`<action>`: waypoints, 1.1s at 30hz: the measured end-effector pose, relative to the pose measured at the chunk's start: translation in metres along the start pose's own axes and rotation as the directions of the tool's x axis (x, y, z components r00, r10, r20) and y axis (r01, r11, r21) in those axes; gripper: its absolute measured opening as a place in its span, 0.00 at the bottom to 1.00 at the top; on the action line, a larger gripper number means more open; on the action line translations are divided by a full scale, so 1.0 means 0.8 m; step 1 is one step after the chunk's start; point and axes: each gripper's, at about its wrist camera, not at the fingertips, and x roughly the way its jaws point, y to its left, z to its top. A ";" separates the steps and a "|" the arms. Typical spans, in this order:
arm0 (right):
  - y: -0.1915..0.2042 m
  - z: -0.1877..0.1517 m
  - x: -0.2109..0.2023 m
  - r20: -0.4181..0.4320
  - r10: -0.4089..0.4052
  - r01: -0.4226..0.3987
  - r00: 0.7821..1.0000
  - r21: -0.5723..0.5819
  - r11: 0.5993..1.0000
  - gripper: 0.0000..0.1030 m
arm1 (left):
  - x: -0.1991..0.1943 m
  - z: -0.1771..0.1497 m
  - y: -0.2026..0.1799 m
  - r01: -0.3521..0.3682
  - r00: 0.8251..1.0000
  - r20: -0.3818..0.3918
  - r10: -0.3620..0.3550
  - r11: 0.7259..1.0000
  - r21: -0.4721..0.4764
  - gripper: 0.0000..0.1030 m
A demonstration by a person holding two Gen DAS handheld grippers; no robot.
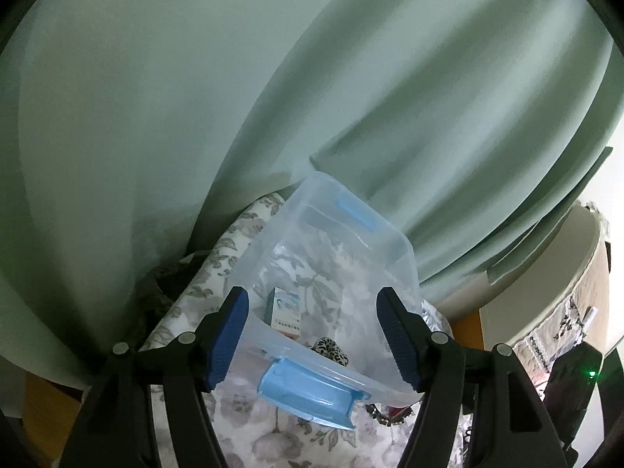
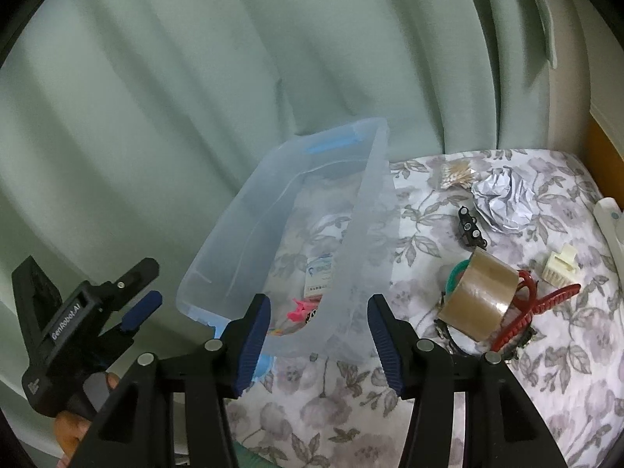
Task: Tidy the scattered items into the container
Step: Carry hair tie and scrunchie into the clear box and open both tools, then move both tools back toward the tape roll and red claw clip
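Note:
A clear plastic container with blue handles stands on a floral-covered table. In it lie a small white-and-blue box, a leopard-print item and a pink item. My left gripper is open and empty, its jaws either side of the container's near end; it also shows in the right wrist view. My right gripper is open and empty, at the container's near right corner. To its right lie a brown tape roll, a red hair claw, a white clip and a black clip.
Crumpled paper and a bundle of cotton swabs lie at the table's far right. A pale green curtain hangs right behind the table. A white object sits at the right edge.

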 end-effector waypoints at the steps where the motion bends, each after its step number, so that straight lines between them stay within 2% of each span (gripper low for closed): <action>1: -0.002 -0.001 -0.002 0.003 0.001 -0.001 1.000 0.005 1.000 0.54 | -0.004 0.000 0.000 -0.001 1.000 0.004 0.001 1.000 0.000 0.67; 9: -0.030 -0.003 -0.023 0.042 -0.008 0.005 0.999 0.068 0.998 0.54 | -0.027 -0.001 -0.023 0.011 1.000 0.025 -0.012 0.998 0.056 0.67; 17: -0.078 -0.010 -0.053 0.096 -0.041 0.026 0.995 0.151 0.988 0.54 | -0.016 -0.028 -0.084 0.054 0.998 -0.035 -0.048 0.979 0.195 0.67; 24: -0.146 -0.023 -0.079 0.122 -0.097 0.061 0.988 0.272 0.960 0.54 | 0.012 -0.072 -0.152 0.114 0.987 -0.149 -0.068 0.940 0.323 0.67; 29: -0.200 -0.037 -0.094 0.115 -0.136 0.085 0.984 0.367 0.926 0.54 | 0.038 -0.106 -0.195 0.137 0.974 -0.223 -0.049 0.907 0.399 0.67; 33: -0.233 -0.049 -0.096 0.099 -0.145 0.090 0.984 0.420 0.903 0.54 | 0.062 -0.134 -0.219 0.130 0.965 -0.262 -0.003 0.874 0.469 0.67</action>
